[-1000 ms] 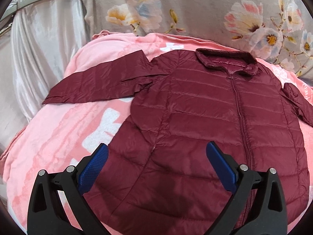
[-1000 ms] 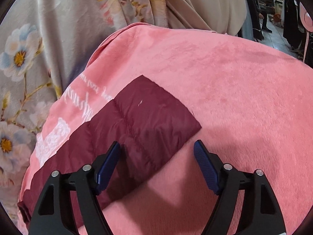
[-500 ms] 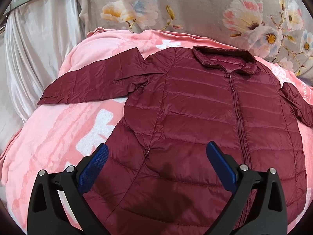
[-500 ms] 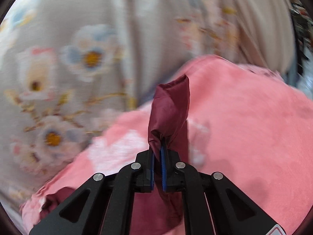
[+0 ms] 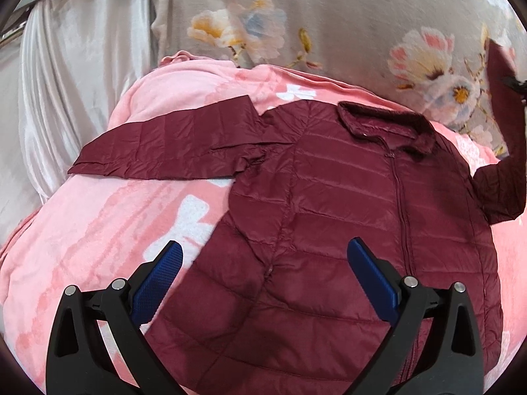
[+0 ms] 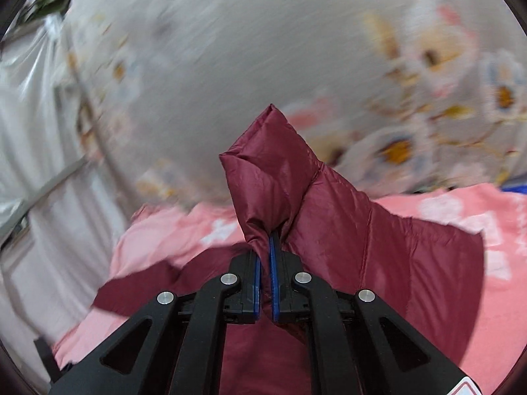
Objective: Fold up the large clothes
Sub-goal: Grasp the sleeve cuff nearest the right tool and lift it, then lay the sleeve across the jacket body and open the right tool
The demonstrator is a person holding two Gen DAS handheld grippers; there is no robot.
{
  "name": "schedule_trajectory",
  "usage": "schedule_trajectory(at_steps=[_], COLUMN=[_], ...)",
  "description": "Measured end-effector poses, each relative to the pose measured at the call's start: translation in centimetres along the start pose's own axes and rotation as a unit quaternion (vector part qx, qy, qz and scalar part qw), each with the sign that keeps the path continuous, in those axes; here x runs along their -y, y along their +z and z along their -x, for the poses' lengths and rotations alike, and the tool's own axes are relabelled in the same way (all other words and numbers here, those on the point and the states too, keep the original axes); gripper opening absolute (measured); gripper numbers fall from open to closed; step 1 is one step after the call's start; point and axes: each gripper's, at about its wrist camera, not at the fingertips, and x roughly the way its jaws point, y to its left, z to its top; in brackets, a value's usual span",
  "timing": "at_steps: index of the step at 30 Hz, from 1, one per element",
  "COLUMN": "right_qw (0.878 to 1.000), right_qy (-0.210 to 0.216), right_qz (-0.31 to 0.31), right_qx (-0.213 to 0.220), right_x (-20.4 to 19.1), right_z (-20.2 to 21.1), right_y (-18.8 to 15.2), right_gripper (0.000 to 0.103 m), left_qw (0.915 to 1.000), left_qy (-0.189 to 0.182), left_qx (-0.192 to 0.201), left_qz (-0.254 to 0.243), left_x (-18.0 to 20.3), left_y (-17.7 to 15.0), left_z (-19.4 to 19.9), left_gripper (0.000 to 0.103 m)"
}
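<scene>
A maroon quilted jacket [image 5: 346, 230] lies front up on a pink blanket [image 5: 98, 237], zipper closed, collar at the far side. Its left sleeve [image 5: 171, 144] lies spread flat to the left. My left gripper [image 5: 263, 263] is open and empty, hovering above the jacket's lower left body. My right gripper [image 6: 265, 240] is shut on the right sleeve's cuff [image 6: 273, 171] and holds it lifted above the jacket. In the left wrist view that raised sleeve [image 5: 504, 171] rises at the right edge.
A grey floral cloth [image 5: 329, 26] hangs behind the blanket. A silvery white curtain [image 5: 66, 92] with a rail hangs at the left. The blanket falls away at its left and near edges.
My right gripper closed on the right sleeve's cuff, lifted it off the blanket and swung it left toward the jacket's body. My left gripper stayed open and drifted slightly.
</scene>
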Motion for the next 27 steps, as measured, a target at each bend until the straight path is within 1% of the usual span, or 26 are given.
schedule_trajectory(at_steps=[1, 2, 3, 4, 5, 7, 10, 12, 16, 20, 23, 26, 27], right_qw=[1.000, 0.999, 0.997, 0.996, 0.994, 0.990, 0.985, 0.981, 0.974, 0.970, 0.968, 0.966, 0.966], right_qy=[0.019, 0.026, 0.040, 0.047, 0.059, 0.072, 0.074, 0.078, 0.073, 0.064, 0.065, 0.065, 0.064], right_qz=[0.011, 0.016, 0.025, 0.028, 0.029, 0.024, 0.030, 0.019, 0.001, -0.004, -0.008, 0.002, 0.008], right_qx=[-0.022, -0.032, -0.056, -0.068, -0.089, -0.118, -0.153, -0.178, -0.214, -0.236, -0.242, -0.249, -0.251], right_x=[-2.0, -2.9, -4.7, -5.4, -6.5, -7.8, -9.3, -9.5, -8.8, -8.8, -8.6, -9.1, -9.5], right_z=[-1.7, -2.3, -4.2, -5.2, -6.8, -8.9, -11.5, -13.2, -15.3, -16.3, -16.4, -15.8, -15.5], right_y=[-1.3, -2.1, -3.8, -4.7, -6.4, -9.1, -13.5, -15.5, -18.2, -19.8, -20.1, -19.9, -19.8], right_gripper=[0.005, 0.005, 0.005, 0.005, 0.005, 0.005, 0.005, 0.005, 0.005, 0.005, 0.006, 0.011, 0.015], left_qw=[1.0000, 1.0000, 0.9999, 0.9998, 0.9998, 0.9996, 0.9990, 0.9988, 0.9978, 0.9950, 0.9933, 0.9897, 0.9872], left_qy=[0.001, 0.002, 0.003, 0.002, 0.002, 0.000, -0.012, -0.019, -0.044, -0.074, -0.090, -0.114, -0.128], left_qx=[0.000, 0.001, 0.001, 0.002, 0.002, 0.001, 0.000, 0.000, -0.005, -0.014, -0.020, -0.035, -0.041], left_qz=[0.003, 0.009, 0.012, 0.017, 0.020, 0.030, 0.042, 0.045, 0.049, 0.064, 0.070, 0.078, 0.085], left_x=[-0.3, -0.8, -1.2, -1.7, -2.0, -2.8, -3.7, -4.0, -4.1, -3.9, -3.2, -2.4, -2.2], left_y=[0.1, 0.2, 0.2, 0.3, 0.3, 0.5, 0.8, 1.0, 1.7, 2.6, 3.2, 3.9, 4.2], left_z=[0.0, -0.1, -0.1, -0.2, -0.3, -0.5, -0.9, -1.2, -2.1, -3.4, -4.4, -5.9, -6.6], left_gripper=[0.098, 0.098, 0.098, 0.098, 0.098, 0.098, 0.098, 0.098, 0.098, 0.098, 0.098, 0.098, 0.098])
